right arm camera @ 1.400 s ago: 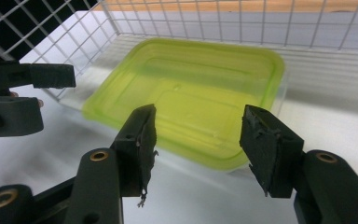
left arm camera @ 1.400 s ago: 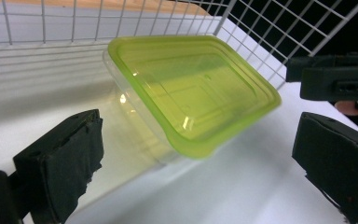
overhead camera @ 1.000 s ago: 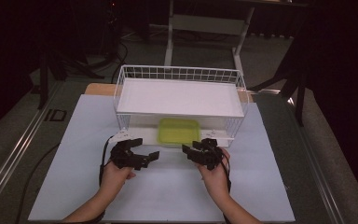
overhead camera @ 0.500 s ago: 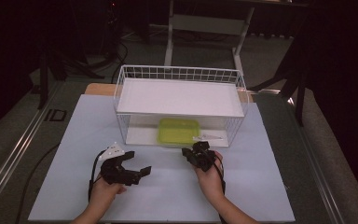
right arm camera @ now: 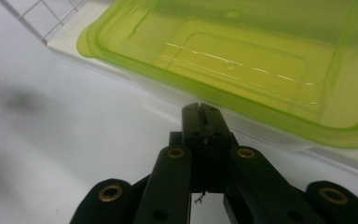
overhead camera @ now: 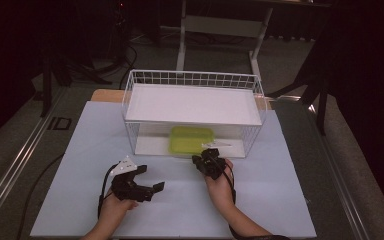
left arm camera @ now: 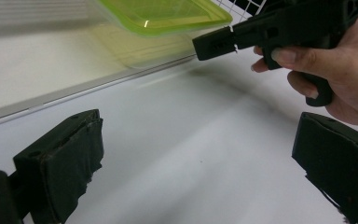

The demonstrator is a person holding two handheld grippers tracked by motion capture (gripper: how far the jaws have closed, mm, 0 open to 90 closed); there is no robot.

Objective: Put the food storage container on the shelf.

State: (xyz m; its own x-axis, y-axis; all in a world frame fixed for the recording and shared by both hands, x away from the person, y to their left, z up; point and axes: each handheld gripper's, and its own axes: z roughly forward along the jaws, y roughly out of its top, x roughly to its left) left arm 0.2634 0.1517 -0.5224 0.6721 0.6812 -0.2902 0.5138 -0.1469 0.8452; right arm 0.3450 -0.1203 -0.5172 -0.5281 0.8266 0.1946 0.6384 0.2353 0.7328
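a yellow-green plastic container (overhead camera: 192,139) with a matching lid sits on the bottom shelf of a white wire rack (overhead camera: 192,79), near the front edge and a little right of the middle. a white board lies across the top of the rack, above the container. the rack stands at the back of a pale surface (overhead camera: 280,200).

the right gripper (overhead camera: 204,161), held in a person's right hand (overhead camera: 220,184), points at the container's front edge, just short of it and not touching. its fingers (right arm camera: 200,116) are pressed together with nothing between them; they have just been closing. in the right gripper view the closed tip sits right below the container's lid rim.

the left gripper (overhead camera: 152,181), in the person's left hand (overhead camera: 116,205), hovers over the bare surface, off to the left of the right gripper and well apart from the rack. its fingers (left arm camera: 60,163) are spread wide and hold nothing. in the left gripper view the right gripper and the container show beyond them.
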